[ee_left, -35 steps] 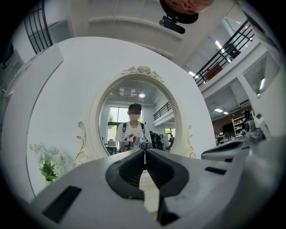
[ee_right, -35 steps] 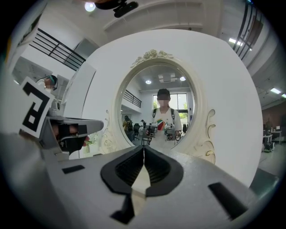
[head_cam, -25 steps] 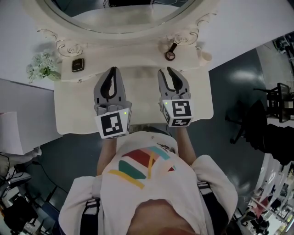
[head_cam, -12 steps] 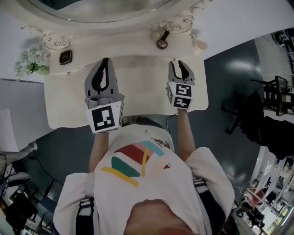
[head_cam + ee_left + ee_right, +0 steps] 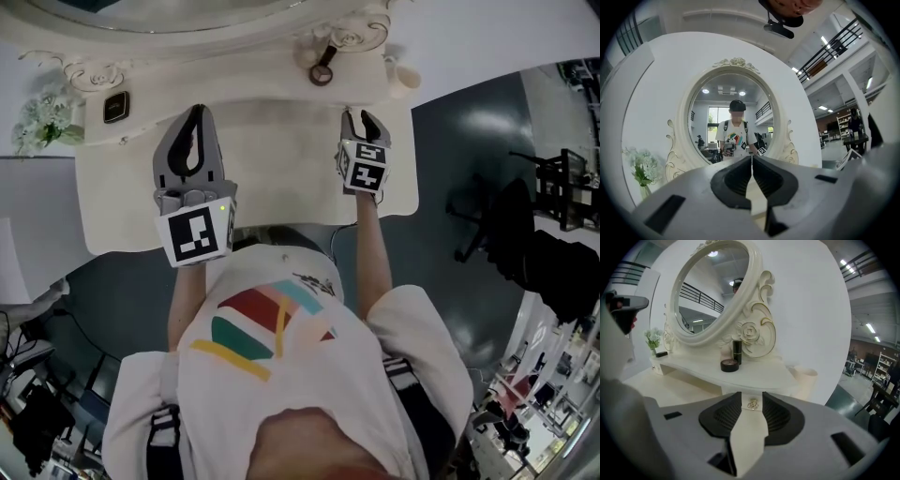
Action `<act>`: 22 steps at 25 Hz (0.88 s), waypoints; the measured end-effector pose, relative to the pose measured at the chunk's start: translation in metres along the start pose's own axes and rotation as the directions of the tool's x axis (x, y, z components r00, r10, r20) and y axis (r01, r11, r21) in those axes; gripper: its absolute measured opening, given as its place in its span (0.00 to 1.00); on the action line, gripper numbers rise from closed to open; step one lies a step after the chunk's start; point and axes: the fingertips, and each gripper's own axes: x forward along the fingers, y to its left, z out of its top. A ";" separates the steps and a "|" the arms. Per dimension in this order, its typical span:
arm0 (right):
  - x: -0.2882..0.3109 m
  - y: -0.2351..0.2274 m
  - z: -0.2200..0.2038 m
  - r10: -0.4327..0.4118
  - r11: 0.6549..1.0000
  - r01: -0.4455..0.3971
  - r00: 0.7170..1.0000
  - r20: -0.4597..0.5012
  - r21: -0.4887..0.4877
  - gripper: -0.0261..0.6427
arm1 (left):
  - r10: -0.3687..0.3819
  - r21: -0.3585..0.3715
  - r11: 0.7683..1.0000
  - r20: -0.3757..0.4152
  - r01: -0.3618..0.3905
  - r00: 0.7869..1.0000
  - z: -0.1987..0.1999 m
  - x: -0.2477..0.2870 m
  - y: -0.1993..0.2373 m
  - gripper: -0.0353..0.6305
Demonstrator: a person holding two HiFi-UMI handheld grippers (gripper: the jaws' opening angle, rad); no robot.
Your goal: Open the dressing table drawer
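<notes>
The cream dressing table (image 5: 272,159) has a raised back shelf, and a small gold knob (image 5: 752,405) sits on the drawer front under it. My right gripper (image 5: 361,120) points down at that front. Its jaws have just been opening, and in the right gripper view the knob shows in the gap of the right gripper (image 5: 752,401), with the pads off it. My left gripper (image 5: 194,112) hovers level over the left of the tabletop. In the left gripper view, the left gripper (image 5: 751,158) is shut on nothing, its tips meeting.
An oval mirror (image 5: 733,126) stands behind the shelf. On the shelf are a lipstick (image 5: 736,350), a round compact (image 5: 729,365), a small black item (image 5: 115,106) and flowers (image 5: 42,127). A cream cup (image 5: 804,380) sits at the shelf's right end. An office chair (image 5: 511,225) stands to the right.
My right gripper has dropped and gone forward to the front of the raised shelf, with its jaws wider apart. The left gripper has stayed shut over the tabletop.
</notes>
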 end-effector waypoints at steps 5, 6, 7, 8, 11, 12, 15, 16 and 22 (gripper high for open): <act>0.021 -0.001 -0.014 0.015 1.000 -0.015 0.999 -0.050 0.006 0.23 | 0.009 0.012 1.000 -0.018 -0.009 1.000 -0.006 0.003 0.000 0.07; 0.025 -0.002 -0.016 0.019 1.000 -0.018 0.998 -0.057 0.008 0.24 | 0.011 0.014 1.000 -0.021 -0.011 1.000 -0.007 0.003 0.000 0.07; 0.028 -0.002 -0.017 0.021 1.000 -0.020 0.998 -0.064 0.010 0.24 | 0.013 0.015 1.000 -0.023 -0.013 1.000 -0.008 0.004 0.000 0.07; 0.031 -0.002 -0.017 0.022 1.000 -0.021 0.997 -0.069 0.012 0.24 | 0.015 0.015 1.000 -0.025 -0.015 1.000 -0.008 0.004 0.001 0.07; 0.036 -0.003 -0.020 0.023 1.000 -0.022 0.996 -0.084 0.011 0.24 | 0.020 0.016 1.000 -0.029 -0.020 0.999 -0.010 0.005 0.001 0.07; 0.038 -0.003 -0.021 0.023 1.000 -0.022 0.996 -0.090 0.010 0.24 | 0.022 0.016 1.000 -0.031 -0.021 0.999 -0.010 0.005 0.001 0.07; 0.041 -0.003 -0.025 0.022 1.000 -0.022 0.994 -0.104 0.005 0.24 | 0.025 0.015 1.000 -0.029 -0.025 0.999 -0.010 0.004 0.002 0.07; 0.042 -0.003 -0.026 0.022 1.000 -0.021 0.994 -0.109 0.005 0.24 | 0.027 0.015 1.000 -0.028 -0.026 0.999 -0.010 0.004 0.002 0.07; 0.046 -0.007 -0.032 0.024 1.000 -0.023 0.992 -0.127 0.008 0.24 | 0.035 0.017 0.999 -0.030 -0.035 0.999 -0.010 0.004 0.001 0.07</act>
